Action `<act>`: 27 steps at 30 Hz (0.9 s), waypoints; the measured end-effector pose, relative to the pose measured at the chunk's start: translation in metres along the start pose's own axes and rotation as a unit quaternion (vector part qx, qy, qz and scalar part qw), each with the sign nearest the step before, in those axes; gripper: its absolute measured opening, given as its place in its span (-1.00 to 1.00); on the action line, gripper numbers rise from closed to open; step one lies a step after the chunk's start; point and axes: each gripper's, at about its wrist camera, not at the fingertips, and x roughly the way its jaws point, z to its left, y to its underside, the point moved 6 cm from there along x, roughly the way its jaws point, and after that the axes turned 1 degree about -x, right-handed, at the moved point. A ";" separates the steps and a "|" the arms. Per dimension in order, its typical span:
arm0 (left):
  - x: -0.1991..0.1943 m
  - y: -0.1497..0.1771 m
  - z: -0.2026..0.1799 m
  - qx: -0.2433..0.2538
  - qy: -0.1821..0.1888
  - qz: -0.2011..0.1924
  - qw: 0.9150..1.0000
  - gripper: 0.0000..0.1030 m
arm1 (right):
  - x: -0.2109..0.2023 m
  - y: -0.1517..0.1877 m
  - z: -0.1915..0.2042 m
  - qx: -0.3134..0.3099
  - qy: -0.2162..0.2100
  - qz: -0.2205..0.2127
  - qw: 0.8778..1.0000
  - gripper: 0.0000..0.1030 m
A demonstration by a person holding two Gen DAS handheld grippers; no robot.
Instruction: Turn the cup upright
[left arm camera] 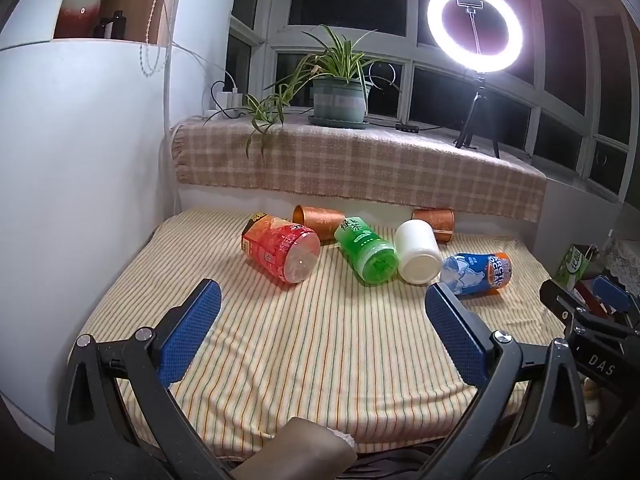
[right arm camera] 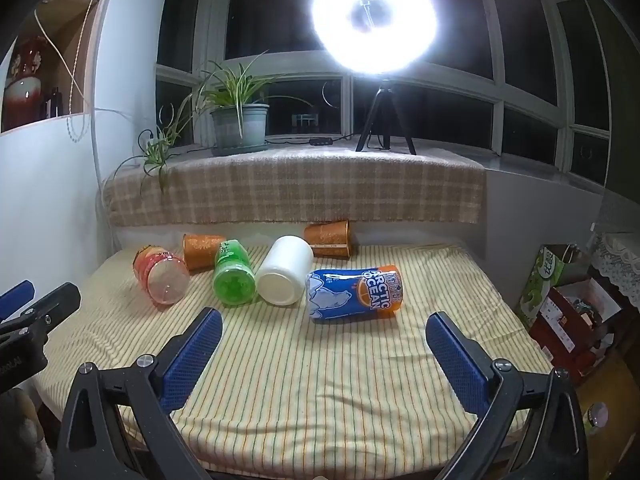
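Several cups lie on their sides on the striped cloth table [left arm camera: 312, 360]: a red one [left arm camera: 280, 252], a green one [left arm camera: 366, 252], a white one [left arm camera: 418, 252], a blue "Arctic Ocean" one [left arm camera: 478, 274], and two copper ones at the back [left arm camera: 318, 222] [left arm camera: 434, 222]. They also show in the right wrist view: red [right arm camera: 162, 278], green [right arm camera: 233, 276], white [right arm camera: 285, 276], blue [right arm camera: 354, 294], copper [right arm camera: 202, 250] [right arm camera: 328, 238]. My left gripper [left arm camera: 322, 304] is open and empty, short of the cups. My right gripper [right arm camera: 324, 332] is open and empty, just short of the blue cup.
A plaid-covered sill [left arm camera: 360, 168] behind the table holds a potted plant [left arm camera: 340, 96] and a lit ring light on a tripod [left arm camera: 476, 36]. A white cabinet [left arm camera: 80, 160] stands at the left. Boxes and bags [right arm camera: 568, 300] sit off the table's right edge.
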 end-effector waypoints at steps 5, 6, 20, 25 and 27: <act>-0.004 -0.001 -0.005 0.003 -0.002 -0.002 1.000 1.00 | -0.005 -0.008 -0.005 0.002 0.002 -0.002 1.000 0.99; -0.005 -0.001 -0.006 0.004 -0.002 -0.002 1.000 1.00 | -0.008 -0.006 -0.008 0.004 0.002 -0.004 1.000 0.99; -0.008 0.000 -0.006 0.004 -0.001 -0.004 1.000 1.00 | -0.011 -0.008 -0.004 0.002 0.002 -0.011 1.000 0.99; -0.008 -0.001 -0.004 0.002 0.000 -0.003 1.000 1.00 | -0.009 -0.008 -0.002 0.000 0.002 -0.010 1.000 0.99; -0.008 -0.001 -0.003 0.001 0.000 -0.002 1.000 1.00 | -0.008 -0.008 -0.002 0.000 0.001 -0.010 1.000 0.99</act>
